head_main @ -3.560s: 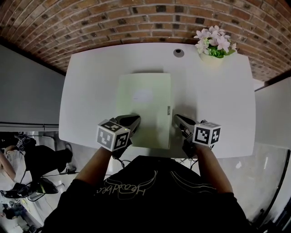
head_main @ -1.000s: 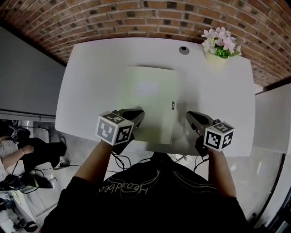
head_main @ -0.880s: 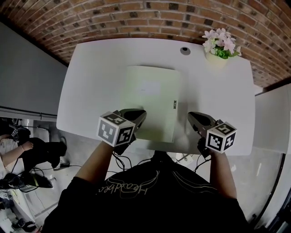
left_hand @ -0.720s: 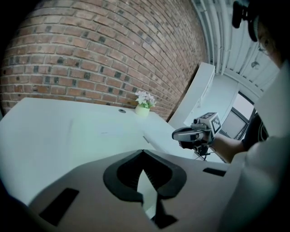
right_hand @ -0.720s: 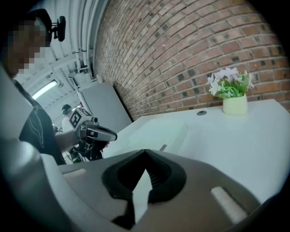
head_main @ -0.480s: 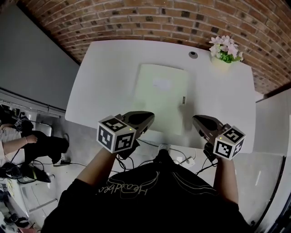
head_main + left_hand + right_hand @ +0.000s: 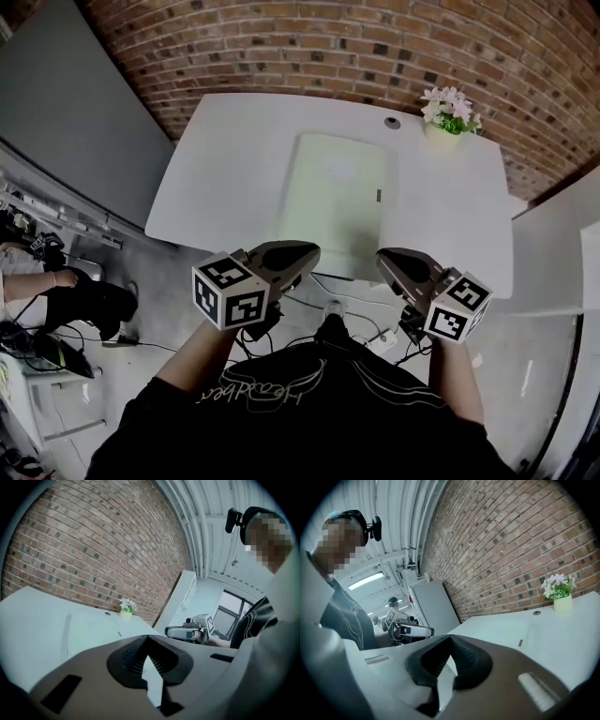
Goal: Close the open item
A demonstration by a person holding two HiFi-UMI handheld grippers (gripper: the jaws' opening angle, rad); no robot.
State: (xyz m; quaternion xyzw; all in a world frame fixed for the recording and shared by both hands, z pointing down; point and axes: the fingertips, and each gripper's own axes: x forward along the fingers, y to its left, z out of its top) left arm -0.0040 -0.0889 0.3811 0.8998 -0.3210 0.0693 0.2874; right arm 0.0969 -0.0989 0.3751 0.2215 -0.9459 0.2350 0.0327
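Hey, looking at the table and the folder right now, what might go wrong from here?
1. The folder lies flat with its near end at the table's front edge, so a bump there might tip it off.
2. Cables trail below that edge, so a step forward might snag them.

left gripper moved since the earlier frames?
Yes. The left gripper pulled back toward the person: it was over the near corner of the green folder, now mostly short of the table front edge.

Soft, even indoor light fell, white table (image 7: 234, 169) glared mildly at twelve o'clock, shadows were faint, fisheye edges bent, corners darkened.
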